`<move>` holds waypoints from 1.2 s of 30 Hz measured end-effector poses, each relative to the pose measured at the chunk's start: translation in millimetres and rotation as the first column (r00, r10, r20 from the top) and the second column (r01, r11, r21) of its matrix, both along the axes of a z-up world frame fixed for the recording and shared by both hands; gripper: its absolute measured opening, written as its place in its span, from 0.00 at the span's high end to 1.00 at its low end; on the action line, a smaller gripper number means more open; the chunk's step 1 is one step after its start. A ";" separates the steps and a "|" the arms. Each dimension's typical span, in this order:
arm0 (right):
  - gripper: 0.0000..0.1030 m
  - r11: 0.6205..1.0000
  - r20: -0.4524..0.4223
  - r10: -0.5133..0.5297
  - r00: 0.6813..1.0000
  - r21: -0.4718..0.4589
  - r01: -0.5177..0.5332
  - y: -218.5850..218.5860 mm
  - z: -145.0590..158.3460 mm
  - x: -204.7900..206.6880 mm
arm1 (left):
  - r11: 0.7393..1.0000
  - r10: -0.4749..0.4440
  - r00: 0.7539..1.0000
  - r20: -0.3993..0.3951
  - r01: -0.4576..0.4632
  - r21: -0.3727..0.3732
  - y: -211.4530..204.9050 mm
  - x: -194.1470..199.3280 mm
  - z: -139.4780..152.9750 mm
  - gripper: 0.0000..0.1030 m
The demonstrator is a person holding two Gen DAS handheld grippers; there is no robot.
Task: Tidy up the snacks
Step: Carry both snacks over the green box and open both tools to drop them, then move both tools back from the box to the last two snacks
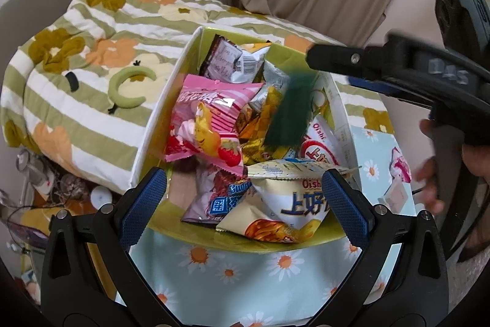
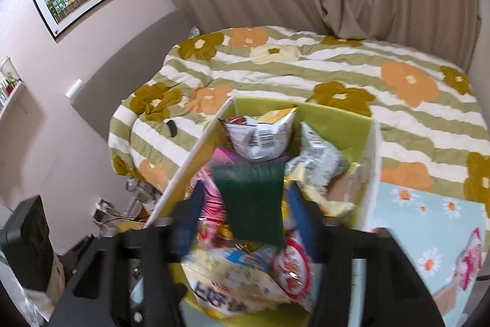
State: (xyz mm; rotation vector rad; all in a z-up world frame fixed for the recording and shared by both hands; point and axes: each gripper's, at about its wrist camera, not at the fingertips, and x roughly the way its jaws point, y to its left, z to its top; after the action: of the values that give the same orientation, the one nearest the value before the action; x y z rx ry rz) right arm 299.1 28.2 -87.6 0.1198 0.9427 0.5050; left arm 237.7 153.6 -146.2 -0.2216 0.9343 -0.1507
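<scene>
Snack box [image 1: 159, 124], part-filled; one green packet [image 1: 289, 109] dropping in.
Left gripper [image 1: 245, 204] released and empty at the near rim, over the pink candy bag [image 1: 208, 124]; right gripper [image 2: 245, 222] spread, packet loose between its jaws above the pile.

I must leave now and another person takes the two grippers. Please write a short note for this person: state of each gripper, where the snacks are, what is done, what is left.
Left gripper: open, holding nothing, over the near edge of the box.
Right gripper: jaws apart above the box; a blurred dark green packet sits between them, apparently released.
Done: many snack bags are in the box, such as the pink candy bag and the chips bag.
Left: a pink packet lies outside on the daisy cloth.
</scene>
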 end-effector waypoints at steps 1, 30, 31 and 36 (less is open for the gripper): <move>0.02 1.000 -0.001 0.005 1.000 0.001 -0.005 2.6 -1.7 1.3 | 1.000 0.000 1.000 -0.002 0.000 -0.001 0.5 0.0 -0.8 0.02; 0.01 0.981 0.225 -0.183 0.957 -0.023 0.193 -186.1 61.1 -170.6 | 0.999 -0.034 0.993 0.117 0.033 0.013 -162.4 -94.3 55.6 0.02; 0.01 0.979 0.228 -0.191 0.955 -0.025 0.202 -198.5 60.9 -175.7 | 0.999 -0.043 0.992 0.117 0.041 0.019 -174.3 -98.9 54.8 0.02; 0.01 0.965 0.231 -0.236 0.944 -0.057 0.255 -254.7 54.2 -195.0 | 0.995 -0.095 0.990 0.109 0.093 0.025 -234.2 -114.0 48.6 0.02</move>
State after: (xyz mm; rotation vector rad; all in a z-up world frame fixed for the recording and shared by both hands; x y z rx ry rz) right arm 104.1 -226.4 -33.4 0.0987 0.7161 0.2397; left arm 123.7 -80.6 -97.6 -0.1493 0.8366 -0.2378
